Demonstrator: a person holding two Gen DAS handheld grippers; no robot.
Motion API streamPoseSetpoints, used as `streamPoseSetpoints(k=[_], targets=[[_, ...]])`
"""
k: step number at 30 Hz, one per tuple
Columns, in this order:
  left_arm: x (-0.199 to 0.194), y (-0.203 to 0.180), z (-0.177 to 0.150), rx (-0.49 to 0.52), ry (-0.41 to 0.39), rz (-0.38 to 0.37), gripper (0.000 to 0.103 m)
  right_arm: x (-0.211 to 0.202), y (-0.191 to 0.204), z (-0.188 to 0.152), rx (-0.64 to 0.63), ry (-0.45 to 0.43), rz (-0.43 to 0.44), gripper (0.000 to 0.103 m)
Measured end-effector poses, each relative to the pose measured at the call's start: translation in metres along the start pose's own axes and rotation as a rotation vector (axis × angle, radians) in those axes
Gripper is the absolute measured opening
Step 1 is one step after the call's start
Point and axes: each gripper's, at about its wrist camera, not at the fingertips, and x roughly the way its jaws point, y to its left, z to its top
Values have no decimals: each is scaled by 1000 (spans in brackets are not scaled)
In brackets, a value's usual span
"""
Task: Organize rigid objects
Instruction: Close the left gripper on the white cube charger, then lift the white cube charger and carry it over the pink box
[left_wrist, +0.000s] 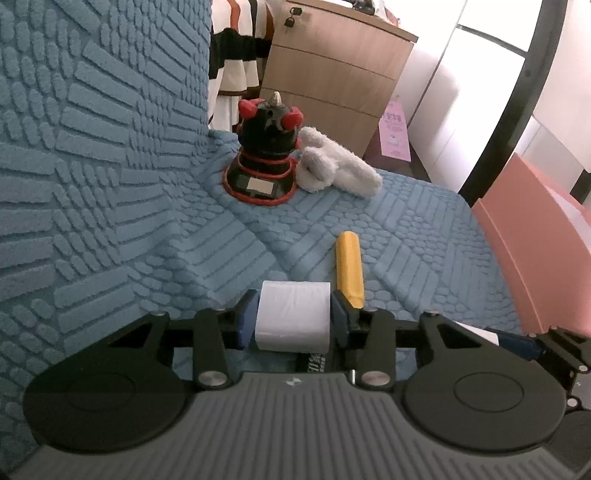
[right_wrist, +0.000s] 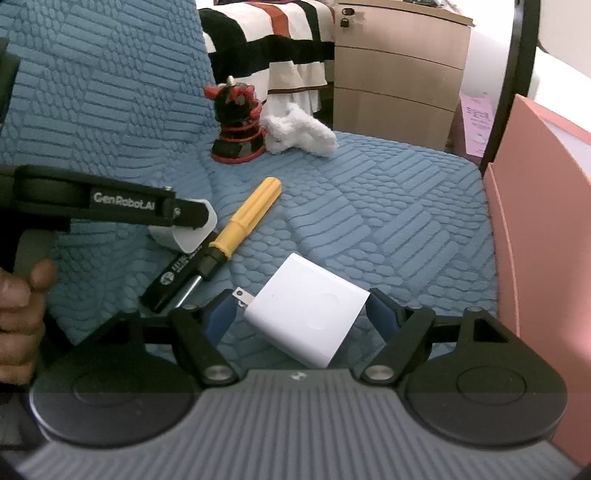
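Charger (right_wrist: 308, 320) prongs (right_wrist: 241, 297) half hidden

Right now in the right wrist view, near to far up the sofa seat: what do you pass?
White charger between the right gripper's jaws → black marker → yellow screwdriver → red and black toy → wooden drawer cabinet.

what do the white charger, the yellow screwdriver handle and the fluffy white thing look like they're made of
White charger: looks like smooth, slightly glossy hard plastic, with flat faces, rounded edges and metal prongs.
Yellow screwdriver handle: probably moulded matte plastic, with lengthwise flutes.
Fluffy white thing: seems to be plush or terry fabric, given its fuzzy nap and soft folds.
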Motion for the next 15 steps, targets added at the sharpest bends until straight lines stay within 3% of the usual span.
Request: streamPoseSetpoints(k=[15], targets=[[-52, -19, 4, -33, -42, -67, 48, -43, -10, 8, 87, -12, -60, 79]])
